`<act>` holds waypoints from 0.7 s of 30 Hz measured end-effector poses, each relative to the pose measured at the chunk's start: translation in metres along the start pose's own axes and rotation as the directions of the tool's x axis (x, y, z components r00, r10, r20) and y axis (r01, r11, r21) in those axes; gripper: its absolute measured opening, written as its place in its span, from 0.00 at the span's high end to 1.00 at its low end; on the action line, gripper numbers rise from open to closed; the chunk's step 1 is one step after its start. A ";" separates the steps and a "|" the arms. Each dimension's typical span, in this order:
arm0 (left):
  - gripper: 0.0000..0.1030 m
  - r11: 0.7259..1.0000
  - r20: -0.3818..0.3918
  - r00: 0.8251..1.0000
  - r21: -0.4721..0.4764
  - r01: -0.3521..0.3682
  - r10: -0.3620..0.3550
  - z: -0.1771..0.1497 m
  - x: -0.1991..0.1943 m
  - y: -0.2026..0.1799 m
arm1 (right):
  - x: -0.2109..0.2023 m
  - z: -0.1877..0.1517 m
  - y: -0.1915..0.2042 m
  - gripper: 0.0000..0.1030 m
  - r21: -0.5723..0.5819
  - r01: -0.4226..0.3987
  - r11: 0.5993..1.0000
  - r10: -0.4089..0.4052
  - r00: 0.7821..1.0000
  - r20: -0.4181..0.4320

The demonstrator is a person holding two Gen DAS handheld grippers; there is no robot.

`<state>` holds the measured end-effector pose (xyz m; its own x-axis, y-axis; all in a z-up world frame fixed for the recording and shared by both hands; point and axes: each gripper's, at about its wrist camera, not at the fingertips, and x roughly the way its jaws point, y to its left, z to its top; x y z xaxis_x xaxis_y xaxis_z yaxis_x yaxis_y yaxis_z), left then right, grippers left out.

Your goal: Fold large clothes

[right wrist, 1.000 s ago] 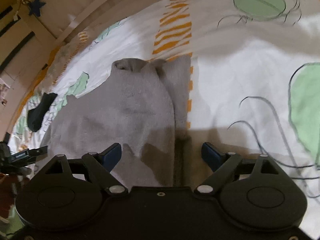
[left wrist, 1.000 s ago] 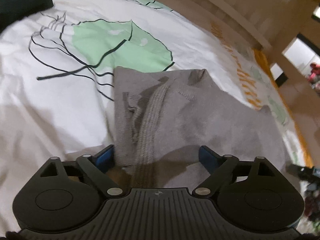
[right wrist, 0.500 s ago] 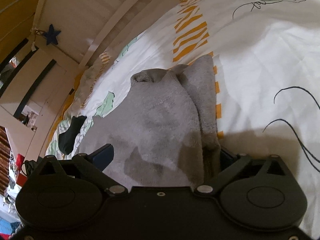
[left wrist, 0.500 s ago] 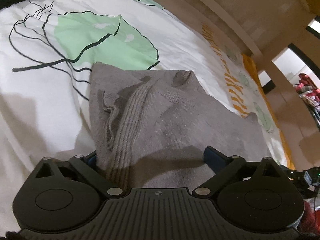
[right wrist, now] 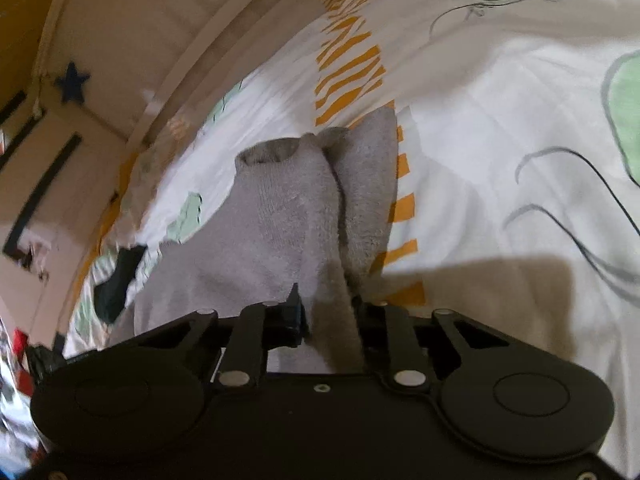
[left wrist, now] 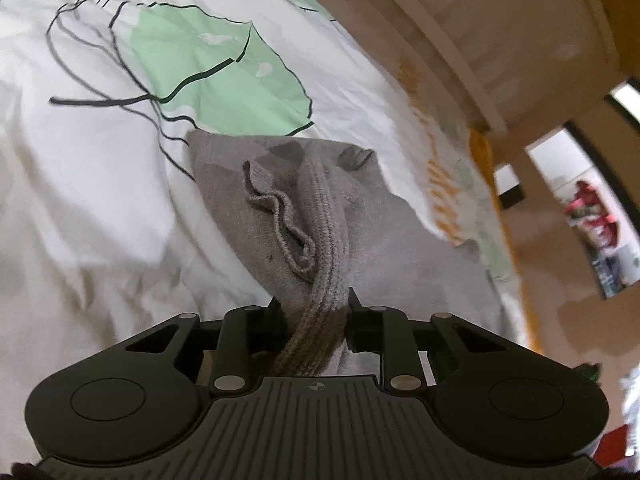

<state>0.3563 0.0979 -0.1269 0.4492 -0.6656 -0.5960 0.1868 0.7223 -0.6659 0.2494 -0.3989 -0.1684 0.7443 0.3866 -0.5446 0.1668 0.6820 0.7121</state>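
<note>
**Both grippers clamped on the grey garment**

The left gripper (left wrist: 314, 306) is closed on a ribbed band of the grey knit garment (left wrist: 256, 216) — fabric bunches between its fingers. The right gripper (right wrist: 328, 312) pinches another fold. The garment extends ahead of both tools across the printed bedsheet (right wrist: 500, 128), apparently partly lifted.

A white bedspread (left wrist: 100, 208) with green leaf shapes, thin black lines and orange stripes covers the bed. Behind it runs a pale slatted wooden headboard (right wrist: 168, 40), a dark blue star (right wrist: 72, 82) hanging beside it. Off right, a bright doorway (left wrist: 572, 184) opens past a cream pillar (left wrist: 516, 156).
</note>
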 end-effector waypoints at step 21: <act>0.78 0.992 0.023 0.997 0.103 -0.070 0.068 -0.055 -0.070 -0.019 | -0.089 -0.052 0.039 0.70 -0.045 0.078 0.996 -0.079 0.997 -0.010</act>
<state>0.2737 0.1202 -0.0974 0.4810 -0.6102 -0.6295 0.2438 0.7828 -0.5725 0.1558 -0.3747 -0.1155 0.7222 0.3378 -0.6035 0.1956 0.7372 0.6467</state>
